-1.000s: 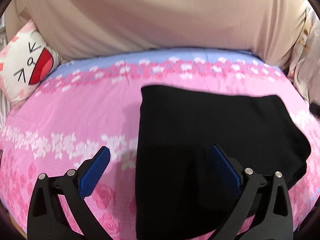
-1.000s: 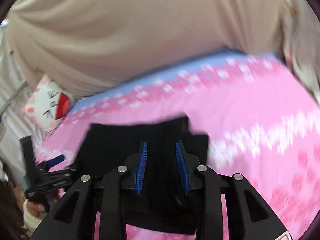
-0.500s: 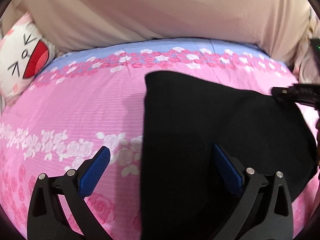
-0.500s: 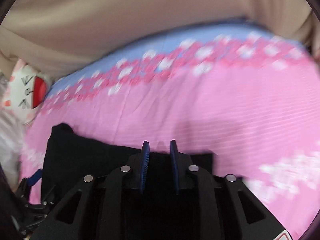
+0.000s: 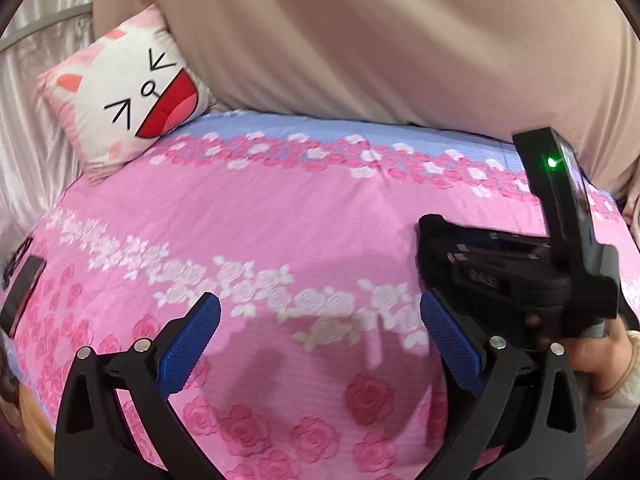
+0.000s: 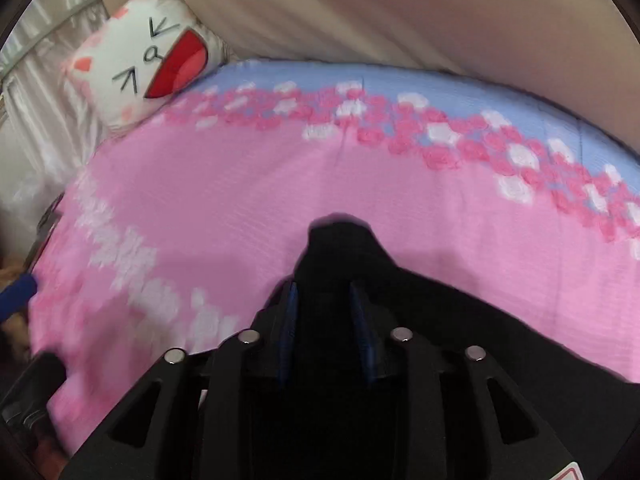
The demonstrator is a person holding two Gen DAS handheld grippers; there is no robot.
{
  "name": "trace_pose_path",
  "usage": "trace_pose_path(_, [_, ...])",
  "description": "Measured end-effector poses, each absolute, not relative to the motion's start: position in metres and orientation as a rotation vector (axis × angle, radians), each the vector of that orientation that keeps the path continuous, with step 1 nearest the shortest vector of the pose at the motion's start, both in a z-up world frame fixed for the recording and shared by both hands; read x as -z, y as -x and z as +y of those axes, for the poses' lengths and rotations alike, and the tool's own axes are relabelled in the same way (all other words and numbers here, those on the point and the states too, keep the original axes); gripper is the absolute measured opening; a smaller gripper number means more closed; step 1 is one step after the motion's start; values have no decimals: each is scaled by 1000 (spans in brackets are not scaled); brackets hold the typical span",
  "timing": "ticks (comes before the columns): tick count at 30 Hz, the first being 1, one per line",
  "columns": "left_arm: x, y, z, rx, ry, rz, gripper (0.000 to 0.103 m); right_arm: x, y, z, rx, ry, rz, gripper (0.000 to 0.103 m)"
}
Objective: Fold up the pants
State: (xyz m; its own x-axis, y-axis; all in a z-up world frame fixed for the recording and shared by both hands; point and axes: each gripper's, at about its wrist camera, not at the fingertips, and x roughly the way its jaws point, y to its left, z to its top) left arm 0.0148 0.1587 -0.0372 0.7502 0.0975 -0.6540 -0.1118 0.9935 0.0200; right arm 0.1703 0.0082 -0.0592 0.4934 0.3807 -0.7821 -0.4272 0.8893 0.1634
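Observation:
The black pants (image 6: 472,316) are bunched between the blue pads of my right gripper (image 6: 326,304), which is shut on them; the cloth trails right over the pink bedspread (image 6: 224,208). In the left wrist view my left gripper (image 5: 320,336) is wide open and empty above the bedspread (image 5: 280,224). The right gripper's black body (image 5: 520,276) with a green light shows at the right; no pants are clearly seen there.
A white cat-face pillow (image 5: 132,92) lies at the far left corner, also in the right wrist view (image 6: 148,56). A beige padded headboard (image 5: 360,40) runs along the back. A dark flat object (image 5: 20,292) lies at the bed's left edge.
The right gripper has closed on the pants and pulled them toward the left. The left gripper swung left off the pants and stays open.

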Motion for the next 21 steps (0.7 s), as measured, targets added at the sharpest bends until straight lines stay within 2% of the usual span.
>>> trace_pose_path(1, [39,-15,161,-115,24,717,98,55,-168,15,-473,93,937,41])
trace_pose_path(3, [42,-17,161,-101,32,725,98,56,-161,30,-464,167,930,50])
trace_pose_path(5, [41,-18,157,-72,47,729,98,55,-152,32,-451,212,892,50])
trace_pose_path(6, [39,-17,155,-53,52,725,98,47,-145,23,-476,158,867,44])
trace_pose_path(7, [36,-15,151,-33,55,719,98,35,-136,5,-519,56,843,34])
trace_pose_path(9, [27,-7,138,22,45,697,98,17,-118,-36,-523,-103,792,28])
trace_pose_path(11, [23,-2,122,72,22,687,98,5,-92,-89,-424,-181,723,28])
trace_pose_path(14, [27,0,88,173,-11,708,98,9,-52,-174,-245,-275,731,26])
trace_pose_path(19, [66,-11,23,253,-124,806,98,61,11,-248,-90,-298,874,27])
trace_pose_path(21, [81,-13,7,199,-202,812,98,77,26,-267,-135,-416,844,27])
